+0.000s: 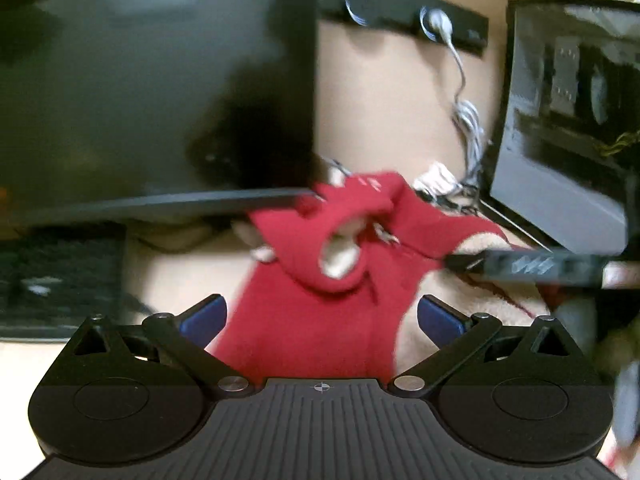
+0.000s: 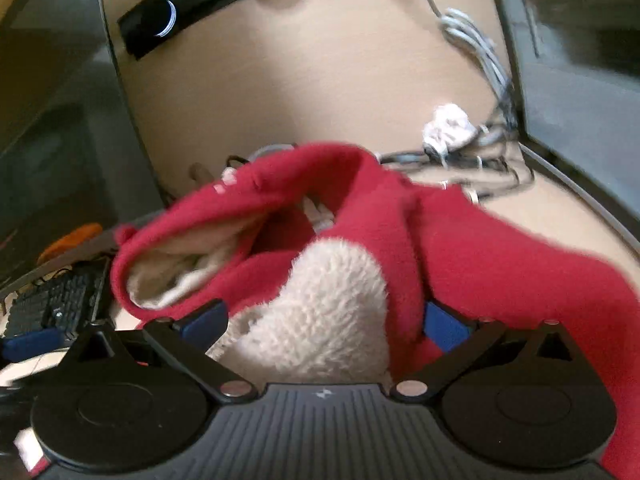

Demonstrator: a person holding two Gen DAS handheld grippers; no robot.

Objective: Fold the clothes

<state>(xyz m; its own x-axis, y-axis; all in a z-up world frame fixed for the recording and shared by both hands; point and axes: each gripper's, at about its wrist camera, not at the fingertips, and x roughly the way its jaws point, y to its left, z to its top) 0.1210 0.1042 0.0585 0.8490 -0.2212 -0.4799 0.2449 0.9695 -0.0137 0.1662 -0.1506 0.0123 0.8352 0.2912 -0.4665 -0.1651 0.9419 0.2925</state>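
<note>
Two grippers' jaws gape around one red fleece-lined garment [image 2: 460, 248].

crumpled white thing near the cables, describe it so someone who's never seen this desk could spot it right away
Start at the tan desk and find the red fleece-lined garment in front. Past its far edge, to the right, dark cables run toward a dark case. The crumpled white wad sits on them, soft and lumpy, unlike the thin white cord beyond it.

light: dim, warm indoor | blur: motion smear across both views | edges: fisheye bending | shadows: soft
</note>
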